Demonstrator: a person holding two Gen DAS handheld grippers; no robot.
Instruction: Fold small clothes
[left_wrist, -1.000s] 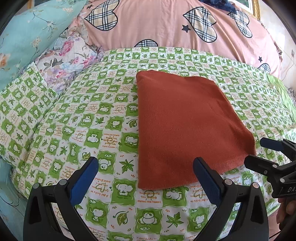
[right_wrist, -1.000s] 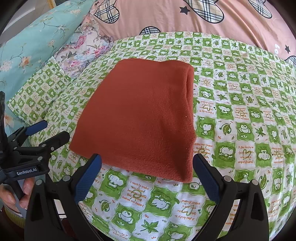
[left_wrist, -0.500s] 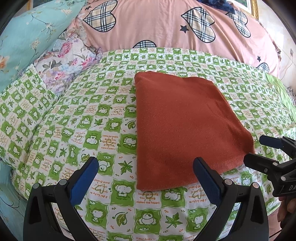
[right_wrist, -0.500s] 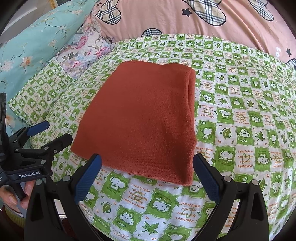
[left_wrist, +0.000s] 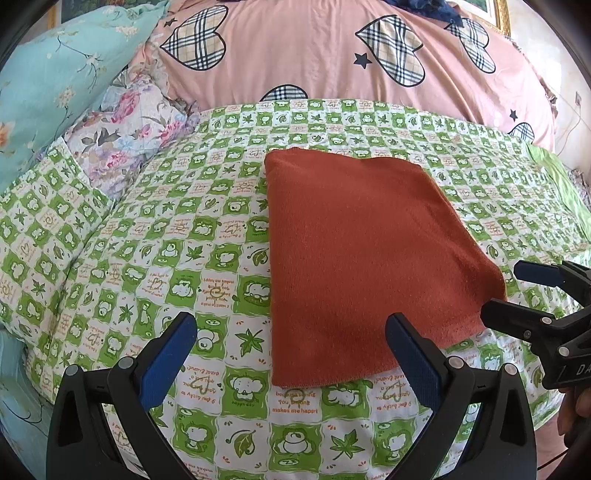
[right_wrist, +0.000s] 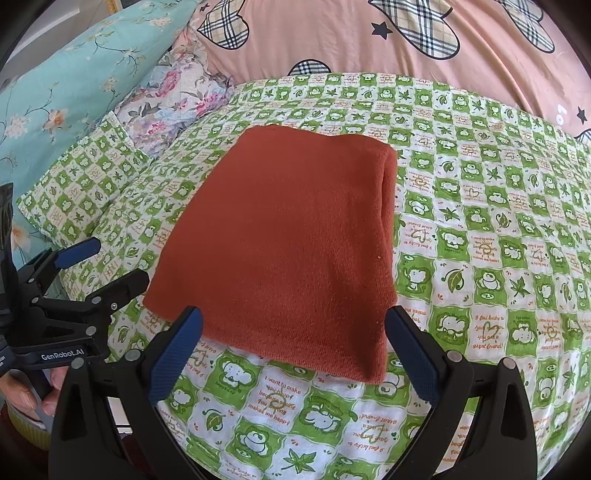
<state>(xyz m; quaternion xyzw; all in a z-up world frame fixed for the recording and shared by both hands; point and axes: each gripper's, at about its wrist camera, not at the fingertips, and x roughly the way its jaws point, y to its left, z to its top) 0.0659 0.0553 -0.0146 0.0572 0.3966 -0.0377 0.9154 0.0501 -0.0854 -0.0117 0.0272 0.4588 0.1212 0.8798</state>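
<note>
Both grippers have drawn back slightly from the folded cloth over the last second, so it sits a little farther up each view, while the cloth itself has not shifted.

Largest in view is the green-and-white checked bedsheet (left_wrist: 155, 258), printed with cartoon animals and leaves, which covers the bed. Behind it lies a pink quilt with plaid hearts (left_wrist: 314, 51), and to the left a teal floral pillow (left_wrist: 48, 81) and a smaller floral cushion (left_wrist: 125, 136).

The folded rust-orange cloth (left_wrist: 354, 251) lies flat on the sheet as a neat rectangle. The right wrist view shows its thick folded edge (right_wrist: 388, 221) along the right side, with layers stacked; the left wrist view shows only a flat top and a plain left edge.

Open sheet surrounds the cloth on all sides, widest to its left and right.

The left gripper (left_wrist: 291, 354) hovers over the cloth's near left corner, its blue-padded jaws spread wide and empty. The right gripper (right_wrist: 295, 343) hangs over the near edge, jaws likewise wide apart and holding nothing. A hand (right_wrist: 26, 395) grips the left tool's handle.
</note>
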